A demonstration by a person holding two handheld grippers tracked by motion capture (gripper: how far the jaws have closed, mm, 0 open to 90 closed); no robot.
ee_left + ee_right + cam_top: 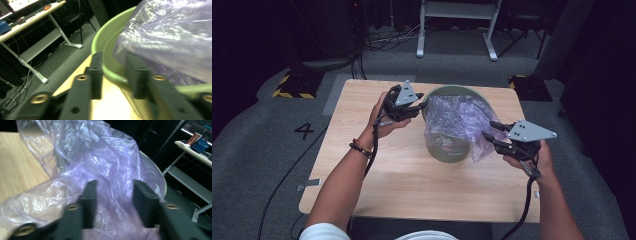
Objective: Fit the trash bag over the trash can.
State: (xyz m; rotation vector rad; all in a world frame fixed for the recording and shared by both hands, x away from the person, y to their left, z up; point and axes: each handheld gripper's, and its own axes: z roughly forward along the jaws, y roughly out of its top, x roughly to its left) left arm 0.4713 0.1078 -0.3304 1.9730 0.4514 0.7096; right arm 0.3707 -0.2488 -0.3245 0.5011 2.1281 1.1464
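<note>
Two grippers are lining the green bin (451, 150) with a purple bag (457, 120): left gripper (418, 106) fingers open astride the rim, right gripper (490, 133) fingers open around film. Next, pinch and pull.

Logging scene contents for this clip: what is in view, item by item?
bin: one, green, middle of table, far half
bag: one, clear purple, in bin, draped over its right rim
table: one, light wood, centre
desk: one, white-legged, behind table
number 4: one, black, floor left of table
tape: yellow-black, floor left; more far right
left gripper: one, black, jaws open astride bin rim
right gripper: one, black, jaws open with bag between
forearms: two, from bottom; beaded bracelet on left wrist
</note>
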